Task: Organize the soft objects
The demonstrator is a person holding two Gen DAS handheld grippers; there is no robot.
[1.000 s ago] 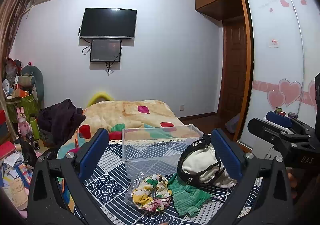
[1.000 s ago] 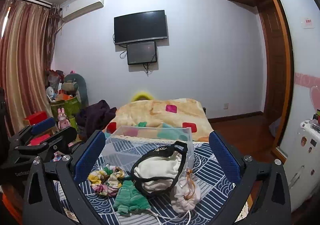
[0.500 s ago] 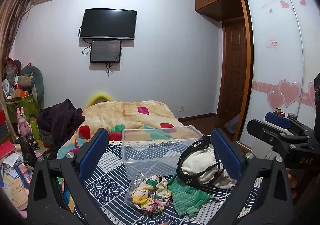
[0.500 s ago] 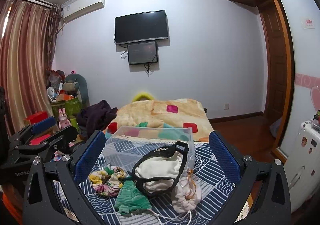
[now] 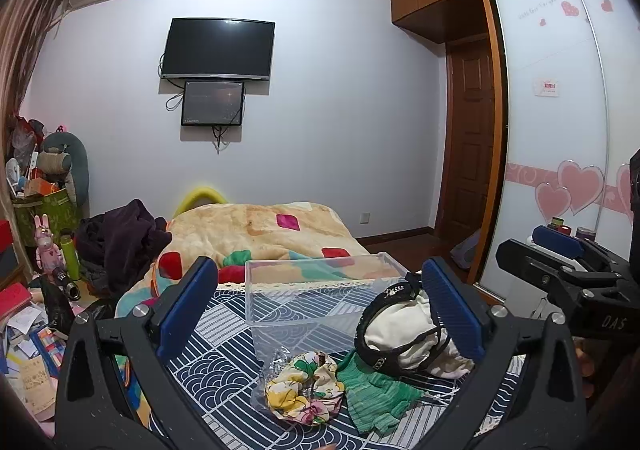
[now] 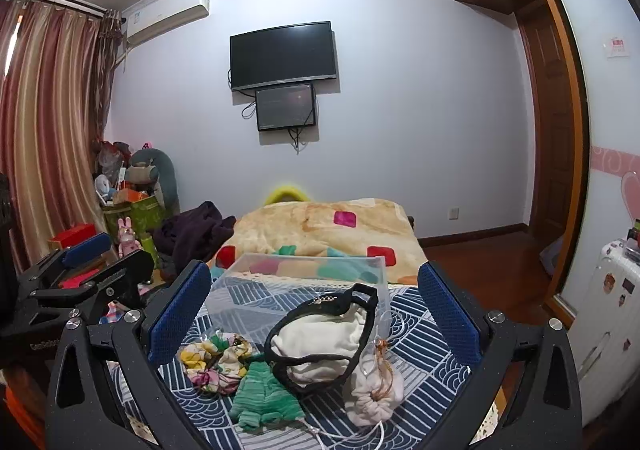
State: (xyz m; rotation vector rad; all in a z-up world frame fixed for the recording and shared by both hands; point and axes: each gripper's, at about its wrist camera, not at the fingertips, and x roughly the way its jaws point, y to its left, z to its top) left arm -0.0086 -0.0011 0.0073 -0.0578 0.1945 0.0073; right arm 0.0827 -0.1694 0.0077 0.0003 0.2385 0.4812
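Observation:
A clear plastic box [image 5: 320, 296] [image 6: 300, 290] stands empty on a blue patterned cloth [image 5: 224, 366]. In front of it lie a floral scrunchie in a wrapper [image 5: 302, 390] [image 6: 216, 360], a green knitted piece [image 5: 378, 394] [image 6: 264, 394], a cream pouch with a black strap [image 5: 404, 330] [image 6: 320, 342] and a pale drawstring bag [image 6: 374, 390]. My left gripper [image 5: 320, 310] is open and empty, above the items. My right gripper [image 6: 312, 314] is open and empty too. Each gripper shows at the edge of the other's view [image 5: 568, 270] [image 6: 80, 270].
A bed with an orange blanket [image 5: 260, 234] lies behind the box. Dark clothes [image 5: 120, 242] and clutter [image 5: 36, 290] fill the left side. A wardrobe with heart decals [image 5: 560, 170] and a white suitcase [image 6: 608, 314] stand on the right.
Both views have shifted very slightly; the objects and the open grippers stay as they were.

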